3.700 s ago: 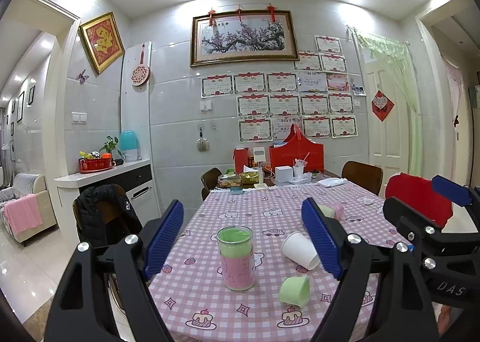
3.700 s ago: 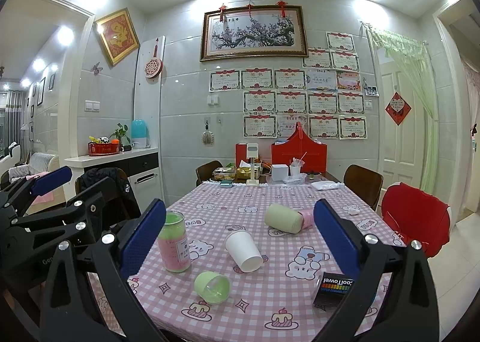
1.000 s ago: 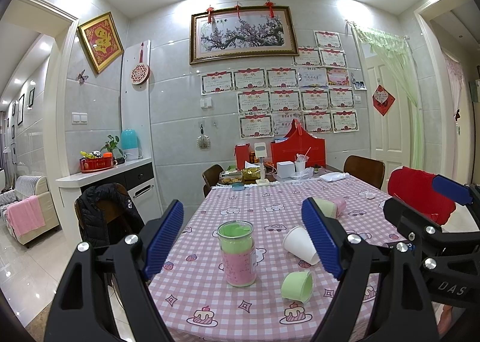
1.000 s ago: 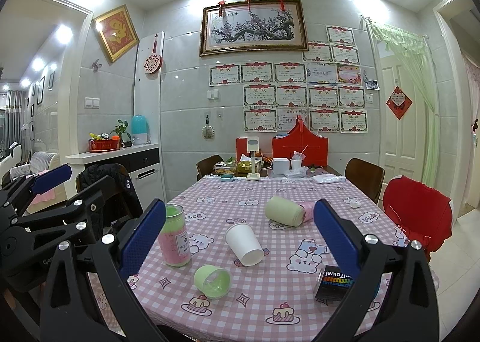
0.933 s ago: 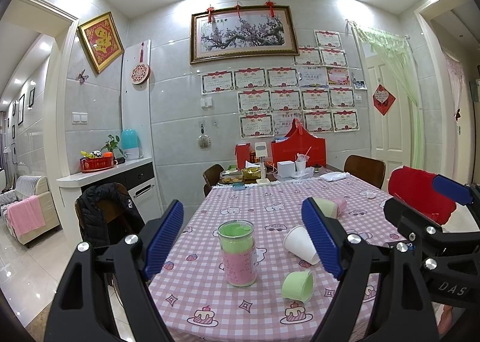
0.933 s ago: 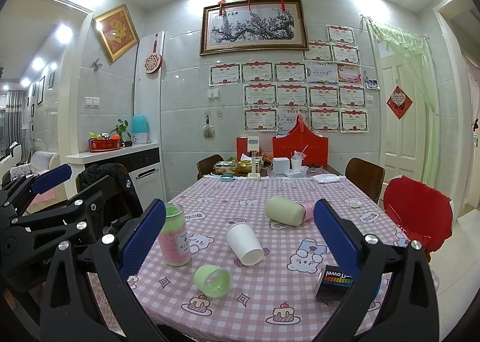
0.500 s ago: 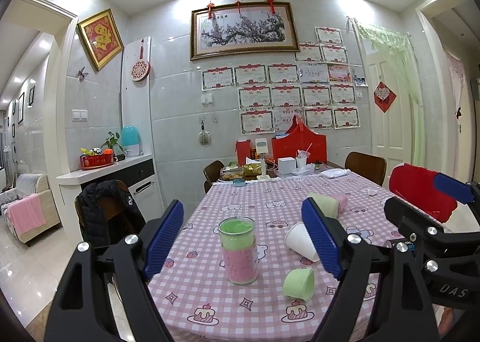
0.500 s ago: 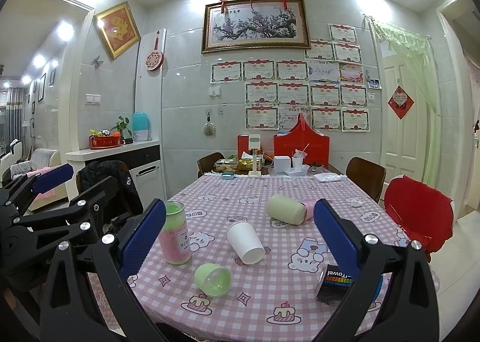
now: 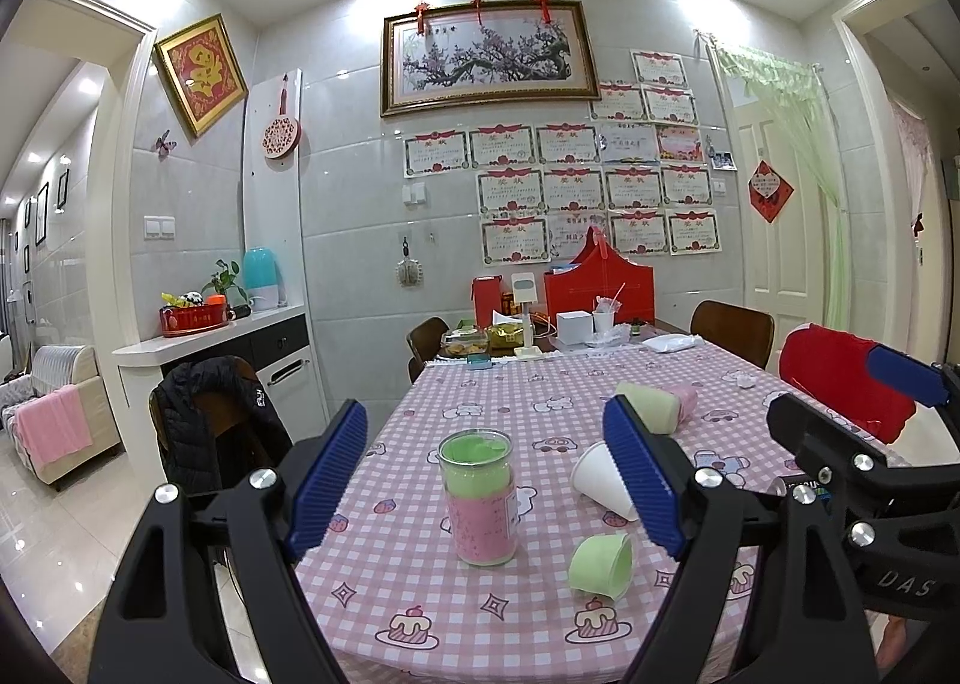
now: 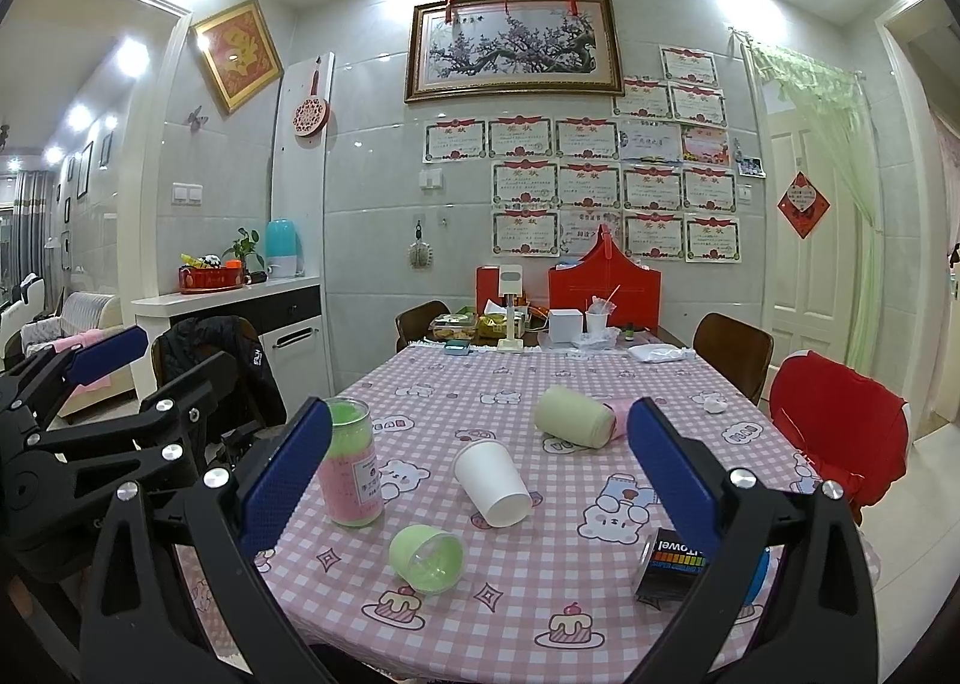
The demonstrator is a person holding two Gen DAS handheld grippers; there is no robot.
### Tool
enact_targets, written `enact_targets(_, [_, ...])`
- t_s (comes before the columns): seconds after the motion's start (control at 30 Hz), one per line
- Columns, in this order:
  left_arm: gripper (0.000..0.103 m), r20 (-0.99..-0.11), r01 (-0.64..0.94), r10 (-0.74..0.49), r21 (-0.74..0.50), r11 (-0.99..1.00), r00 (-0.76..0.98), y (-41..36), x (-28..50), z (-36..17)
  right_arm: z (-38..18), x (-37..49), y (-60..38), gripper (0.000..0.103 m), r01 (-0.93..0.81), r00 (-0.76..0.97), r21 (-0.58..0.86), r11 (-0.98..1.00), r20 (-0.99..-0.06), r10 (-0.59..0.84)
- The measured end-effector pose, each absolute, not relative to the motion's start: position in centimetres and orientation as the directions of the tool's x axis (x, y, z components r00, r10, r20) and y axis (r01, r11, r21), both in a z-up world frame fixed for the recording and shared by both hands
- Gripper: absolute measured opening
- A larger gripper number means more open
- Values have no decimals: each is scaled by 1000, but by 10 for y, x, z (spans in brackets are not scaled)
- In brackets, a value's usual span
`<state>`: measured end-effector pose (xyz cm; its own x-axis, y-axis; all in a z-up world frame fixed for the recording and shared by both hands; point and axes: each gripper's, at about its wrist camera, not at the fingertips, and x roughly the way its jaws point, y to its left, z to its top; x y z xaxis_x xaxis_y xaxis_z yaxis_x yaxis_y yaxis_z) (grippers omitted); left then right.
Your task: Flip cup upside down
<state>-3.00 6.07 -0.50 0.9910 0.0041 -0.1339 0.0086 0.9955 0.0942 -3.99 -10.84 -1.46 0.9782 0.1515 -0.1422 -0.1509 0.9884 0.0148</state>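
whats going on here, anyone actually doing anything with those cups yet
Not yet. A person holds the left tongs and the right tongs open above the near edge of the checked table, gripping nothing. The white paper cup, the small green cup and the pale green cup all lie on their sides. A tall pink and green jar stands upright. No cup has been flipped upside down.
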Motion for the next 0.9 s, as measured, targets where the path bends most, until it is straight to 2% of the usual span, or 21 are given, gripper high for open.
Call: enact_targets(0.9, [80, -215, -9, 25, 73, 997, 976, 83, 16, -32, -34, 6, -91, 95, -166, 964, -15, 986, -214, 159])
